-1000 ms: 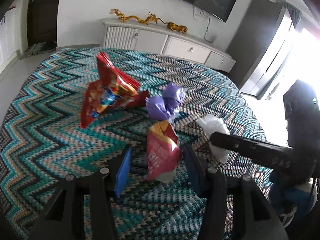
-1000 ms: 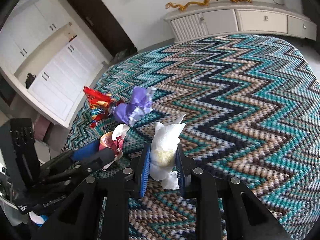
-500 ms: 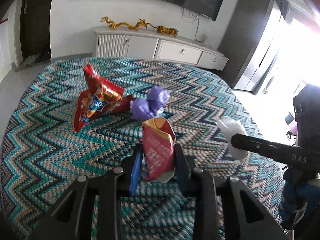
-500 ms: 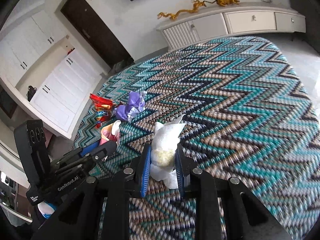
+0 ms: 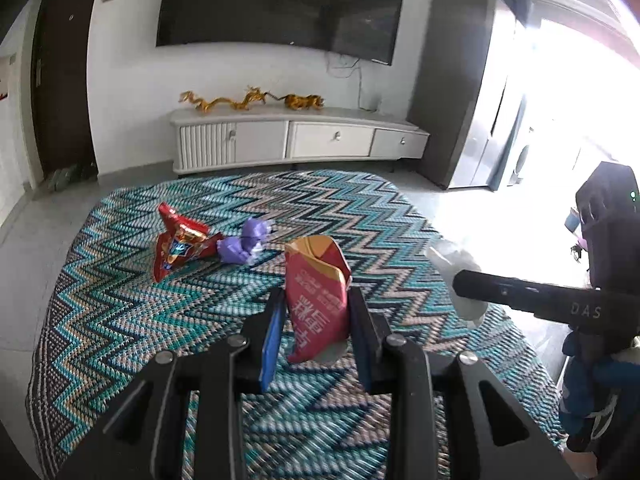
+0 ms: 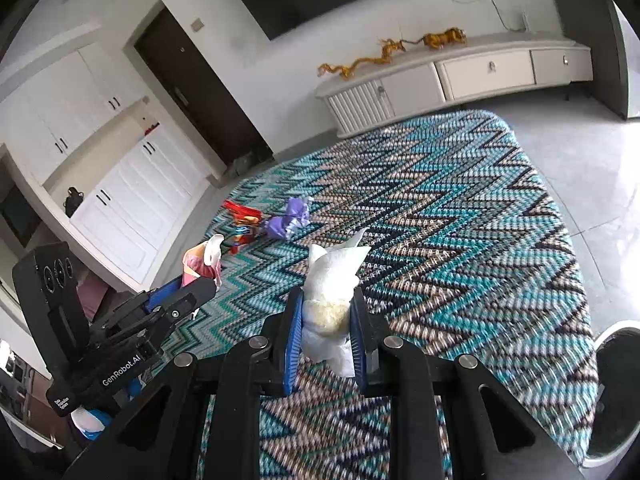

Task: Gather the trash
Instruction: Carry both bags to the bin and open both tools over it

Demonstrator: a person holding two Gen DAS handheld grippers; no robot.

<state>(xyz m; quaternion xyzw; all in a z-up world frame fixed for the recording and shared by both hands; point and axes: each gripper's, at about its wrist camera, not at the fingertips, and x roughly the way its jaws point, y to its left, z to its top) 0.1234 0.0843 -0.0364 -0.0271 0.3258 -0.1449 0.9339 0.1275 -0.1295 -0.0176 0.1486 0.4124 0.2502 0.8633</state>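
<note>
Both pieces have come up off the zigzag rug [image 5: 120, 320] since a second ago. The left hand-held gripper [image 5: 316, 320], whose jaws have just been closing, now clamps the red snack packet [image 5: 316, 300] upright; the right hand-held gripper [image 6: 326, 328] stays clenched on the crumpled white tissue [image 6: 330, 292]. Lifted clear, presumably for carrying to the bin [image 6: 616, 380]. A red wrapper [image 5: 180, 244] and a purple wrapper [image 5: 246, 240] remain on the rug.

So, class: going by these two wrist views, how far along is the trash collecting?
Done: nothing visibly binned. In hand: the left claw grips a red packet; the right claw grips a white tissue wad. Left: a red snack wrapper and purple wrapper on the zigzag rug.
</note>
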